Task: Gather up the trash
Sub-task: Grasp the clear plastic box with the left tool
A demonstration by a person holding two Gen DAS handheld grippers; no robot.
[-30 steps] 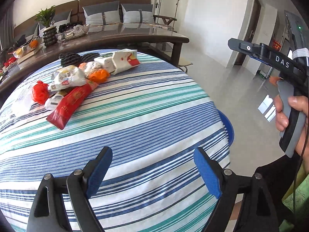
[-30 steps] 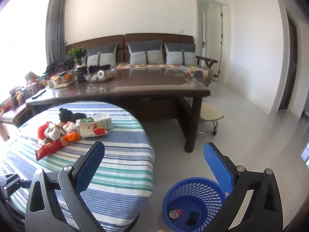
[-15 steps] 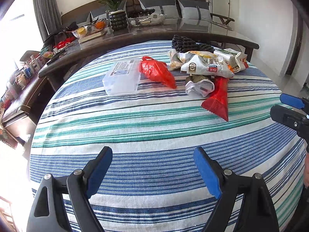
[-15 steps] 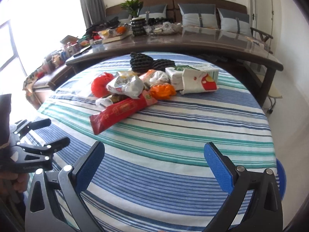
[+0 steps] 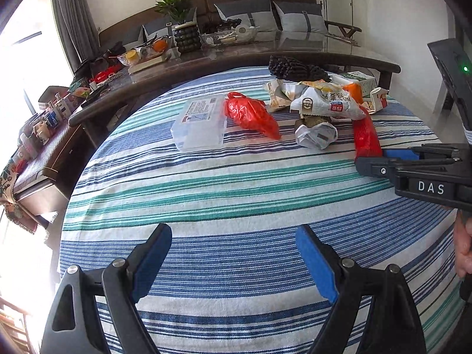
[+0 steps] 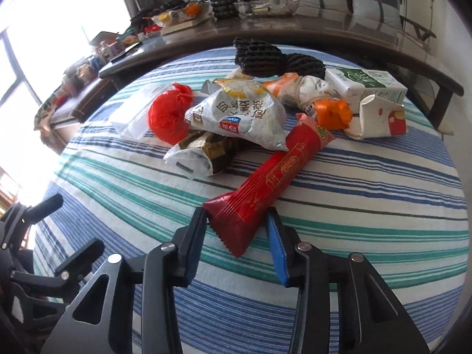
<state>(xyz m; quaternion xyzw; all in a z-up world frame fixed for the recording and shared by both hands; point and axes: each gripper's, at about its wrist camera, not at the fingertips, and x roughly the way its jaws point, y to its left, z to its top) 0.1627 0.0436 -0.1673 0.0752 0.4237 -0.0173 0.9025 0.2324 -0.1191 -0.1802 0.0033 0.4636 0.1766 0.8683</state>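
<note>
A pile of trash lies on the striped round table (image 6: 368,177). A long red wrapper (image 6: 265,183) (image 5: 365,138) points toward me. My right gripper (image 6: 236,224) has its jaws narrowed around the wrapper's near end, touching both sides; it also shows in the left wrist view (image 5: 383,162). Behind lie a white snack bag (image 6: 242,115), a red plastic bag (image 6: 168,118) (image 5: 253,115), an orange wrapper (image 6: 333,113), a milk carton (image 6: 365,84) and a clear plastic box (image 5: 200,124). My left gripper (image 5: 233,253) is open and empty above the table's near part.
Black foam nets (image 6: 265,56) lie at the back of the pile. A long dark table (image 5: 236,59) with a plant, bowls and clutter stands behind, with a sofa beyond. A low cabinet (image 5: 38,153) stands at the left.
My right gripper moved forward to the red wrapper and narrowed its jaws around its end. The left gripper shifted slightly closer to the table and stayed open.
</note>
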